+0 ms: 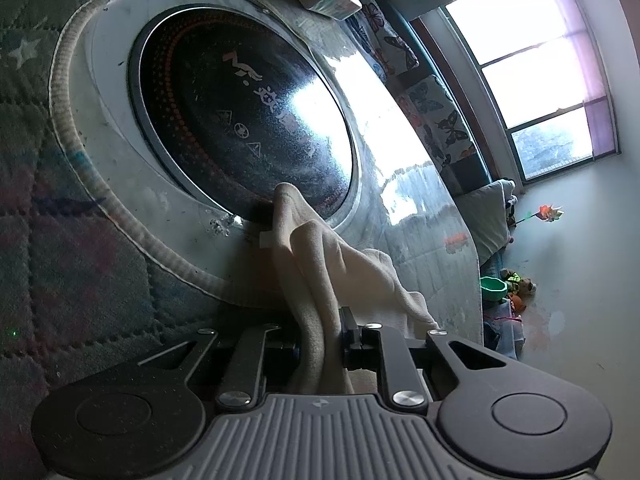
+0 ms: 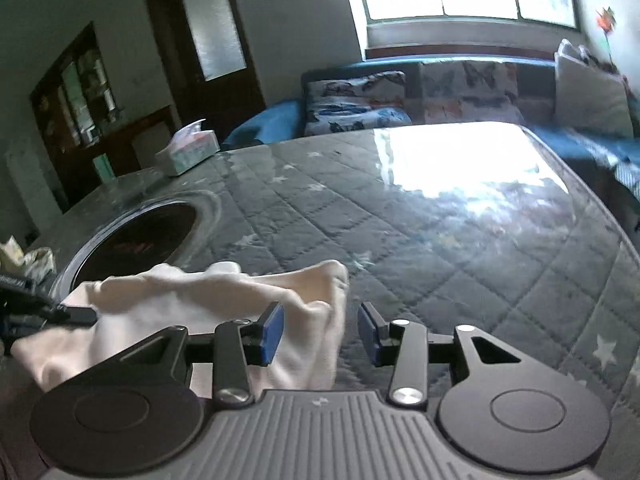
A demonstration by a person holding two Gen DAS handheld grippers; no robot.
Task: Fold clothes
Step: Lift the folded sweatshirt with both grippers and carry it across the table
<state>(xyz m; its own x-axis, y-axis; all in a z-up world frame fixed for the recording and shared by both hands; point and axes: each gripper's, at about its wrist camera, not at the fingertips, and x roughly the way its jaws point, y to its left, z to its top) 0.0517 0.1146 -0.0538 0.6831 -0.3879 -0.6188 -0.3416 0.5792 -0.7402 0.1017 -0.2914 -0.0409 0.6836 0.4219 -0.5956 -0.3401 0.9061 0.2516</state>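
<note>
Your left gripper (image 1: 320, 340) is clamped on the cream garment (image 2: 208, 300), which hangs bunched above the quilted table cover (image 2: 440, 248), beside the round black hob (image 1: 240, 112). Your right gripper (image 2: 320, 332) stands released; the garment's edge lies between its blue pads (image 2: 270, 332), unpinched.

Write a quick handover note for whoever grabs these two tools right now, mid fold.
Left tool: shut on the cream cloth, holding one end up off the table.
Right tool: open, pads apart; the cloth's other end hangs between them, not gripped.
Cloth sits bunched at the near edge of the quilted table cover, beside the round black cooktop. Tissue box at the far side.
Done: no neat fold visible yet.
Left: grip the free end, spread, fold.
</note>
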